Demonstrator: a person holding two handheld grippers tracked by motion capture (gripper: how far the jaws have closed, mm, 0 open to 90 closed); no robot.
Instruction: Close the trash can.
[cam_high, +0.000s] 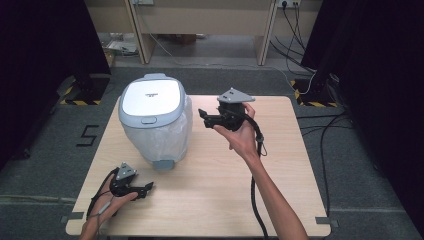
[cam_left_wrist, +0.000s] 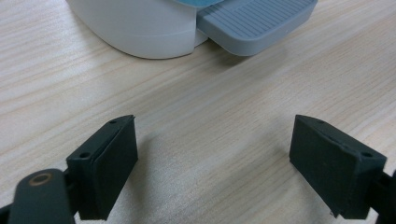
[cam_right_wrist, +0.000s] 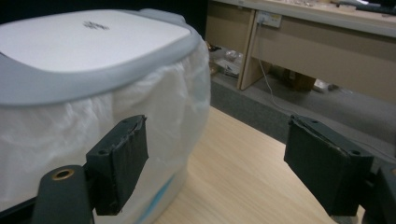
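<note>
Down at the near left corner of the table (cam_high: 210, 200), the left gripper (cam_high: 147, 188) lay low on the wood, jaws spread wide and empty, aimed at the grey foot pedal (cam_left_wrist: 254, 21) of the pedal bin (cam_high: 152, 120), which stood on the table's far left part, lid (cam_high: 151, 99) shut. Held up beside the bin's bag-wrapped rim, the right gripper (cam_high: 202, 118) was just as wide and empty. Trouble, I'd judge, could come if a jaw snagged the loose plastic liner (cam_right_wrist: 154, 98), tearing it or tipping the bin.
</note>
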